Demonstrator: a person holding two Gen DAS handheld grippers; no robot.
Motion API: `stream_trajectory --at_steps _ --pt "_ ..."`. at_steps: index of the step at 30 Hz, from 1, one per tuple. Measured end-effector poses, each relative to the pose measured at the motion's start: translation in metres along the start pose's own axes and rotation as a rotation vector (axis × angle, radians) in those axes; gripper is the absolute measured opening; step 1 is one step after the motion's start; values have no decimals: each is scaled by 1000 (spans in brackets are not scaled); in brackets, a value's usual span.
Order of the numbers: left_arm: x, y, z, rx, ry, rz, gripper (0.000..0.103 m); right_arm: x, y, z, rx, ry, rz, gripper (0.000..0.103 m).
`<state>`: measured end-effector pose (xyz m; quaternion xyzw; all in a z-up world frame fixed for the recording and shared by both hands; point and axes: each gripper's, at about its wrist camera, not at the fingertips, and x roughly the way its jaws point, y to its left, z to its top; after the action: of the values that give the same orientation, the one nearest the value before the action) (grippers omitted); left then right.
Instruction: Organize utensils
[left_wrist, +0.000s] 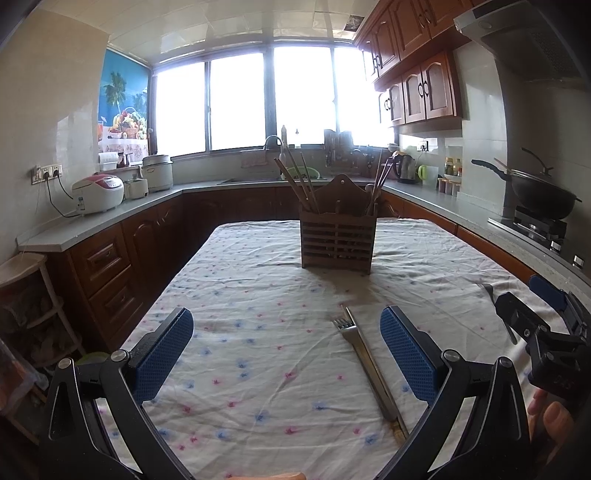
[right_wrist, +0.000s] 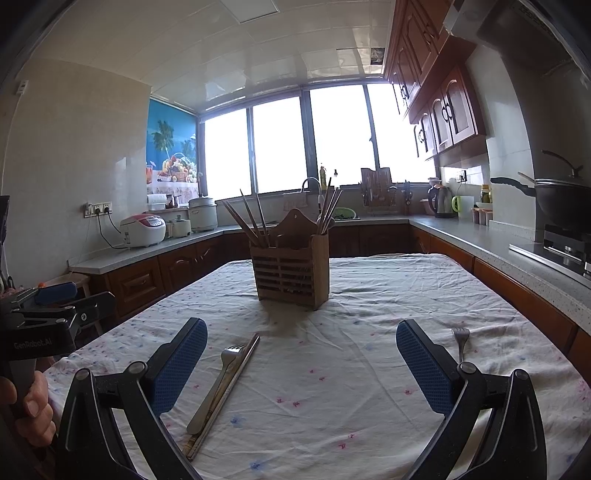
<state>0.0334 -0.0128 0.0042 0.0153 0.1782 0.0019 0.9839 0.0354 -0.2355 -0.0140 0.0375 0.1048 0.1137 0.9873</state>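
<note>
A slatted wooden utensil holder (left_wrist: 336, 238) (right_wrist: 291, 275) stands mid-table with chopsticks (left_wrist: 297, 179) (right_wrist: 249, 219) sticking out of it. A metal fork (left_wrist: 364, 363) (right_wrist: 216, 386) lies on the floral tablecloth beside a pair of metal chopsticks (left_wrist: 371, 365) (right_wrist: 229, 391). A second fork (right_wrist: 460, 341) (left_wrist: 489, 291) lies further right. My left gripper (left_wrist: 286, 356) is open and empty above the cloth, the fork pair near its right finger. My right gripper (right_wrist: 301, 367) is open and empty, between the fork pair and the second fork.
The table (left_wrist: 240, 280) sits in a U-shaped kitchen. Counters carry rice cookers (left_wrist: 98, 192), a kettle (right_wrist: 441, 201) and a wok on the stove (right_wrist: 563, 205). A sink lies under the bright window. The right gripper's body (left_wrist: 543, 328) shows at the left view's right edge.
</note>
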Motion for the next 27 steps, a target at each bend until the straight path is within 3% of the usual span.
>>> stream_trajectory --at_steps 27 --pt "2 1 1 -7 4 -16 103 -1 1 5 -2 -10 8 103"
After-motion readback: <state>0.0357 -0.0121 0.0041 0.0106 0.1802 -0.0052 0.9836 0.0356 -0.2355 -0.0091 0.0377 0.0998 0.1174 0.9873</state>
